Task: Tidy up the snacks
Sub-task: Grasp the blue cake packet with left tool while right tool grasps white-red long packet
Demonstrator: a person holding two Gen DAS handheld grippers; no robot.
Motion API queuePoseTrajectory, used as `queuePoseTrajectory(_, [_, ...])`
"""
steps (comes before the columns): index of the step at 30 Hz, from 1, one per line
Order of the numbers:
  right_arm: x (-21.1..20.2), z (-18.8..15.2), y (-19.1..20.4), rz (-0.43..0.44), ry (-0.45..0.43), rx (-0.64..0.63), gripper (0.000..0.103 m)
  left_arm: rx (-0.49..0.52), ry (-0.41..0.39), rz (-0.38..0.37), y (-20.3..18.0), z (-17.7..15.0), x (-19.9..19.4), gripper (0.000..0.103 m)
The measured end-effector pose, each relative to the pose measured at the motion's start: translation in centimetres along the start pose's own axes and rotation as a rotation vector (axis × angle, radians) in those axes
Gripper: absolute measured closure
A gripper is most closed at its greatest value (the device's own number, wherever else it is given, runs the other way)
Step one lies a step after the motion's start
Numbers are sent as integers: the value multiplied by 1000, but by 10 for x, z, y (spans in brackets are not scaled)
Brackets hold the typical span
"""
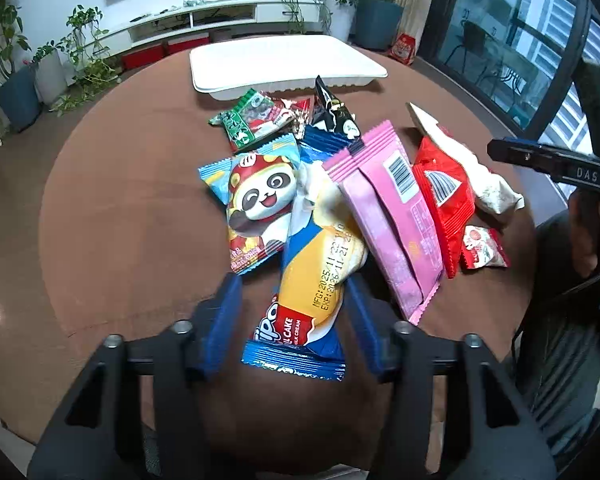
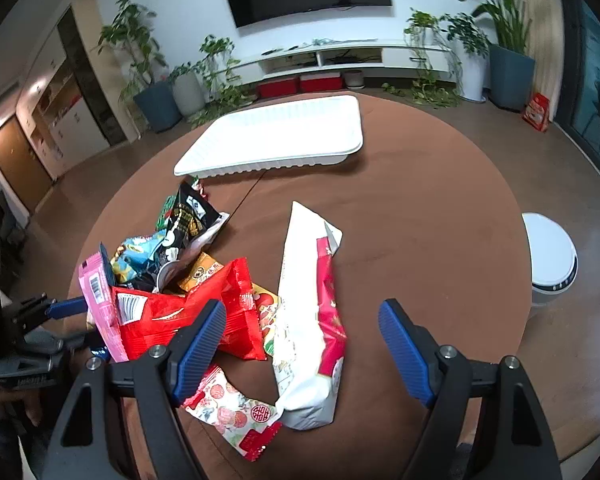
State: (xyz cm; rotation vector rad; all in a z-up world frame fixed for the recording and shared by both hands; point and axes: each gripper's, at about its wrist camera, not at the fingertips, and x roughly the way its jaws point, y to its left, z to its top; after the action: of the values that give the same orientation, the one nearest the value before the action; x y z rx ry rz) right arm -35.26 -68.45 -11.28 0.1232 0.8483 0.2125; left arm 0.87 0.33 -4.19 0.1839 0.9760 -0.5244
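Left wrist view: the left gripper [image 1: 294, 304] stands open, its 2 blue fingers [image 1: 224, 312] on either side of the roll cake packet [image 1: 320, 280] and not yet pressing it. The packet's long axis runs almost straight away from the claw, tilted a little to the right, so the fingers cross its narrow width. Its far end lies in the pile between the panda packet [image 1: 256, 208] and the pink packet [image 1: 388, 224]. The white tray [image 1: 284, 62] sits beyond the pile on the brown table [image 1: 132, 208].

Right wrist view: the right gripper [image 2: 302, 344] is open too, holding nothing. The white and red bag [image 2: 308, 320] lies between its fingers, long axis pointing away toward the tray [image 2: 276, 140]. The lychee packet [image 2: 232, 412] rests just under the left finger. Each claw has 1 packet lined up; the left looks nearer to closing
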Motion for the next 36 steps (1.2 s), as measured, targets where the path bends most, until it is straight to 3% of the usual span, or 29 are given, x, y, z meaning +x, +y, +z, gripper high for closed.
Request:
queuePoseTrajectory(4, [5,18,3,13,17,-62,25,15,1,-6,-2,4,7,54])
queuePoseTrajectory(9, [23,24,-6,23,87,-27,42,27,13,-4,-4,4,11,54])
queuePoseTrajectory(14, [43,10,-18,34,184,34,43,23,23,-24,-3,4,17,63])
queuePoseTrajectory(27, [56,3,-6,25,234,-27,43,12,1,-81,-2,5,14,68])
queuePoseTrajectory(36, [58,2,-1,15,229,-32,42,9,-7,-65,-1,6,14,70])
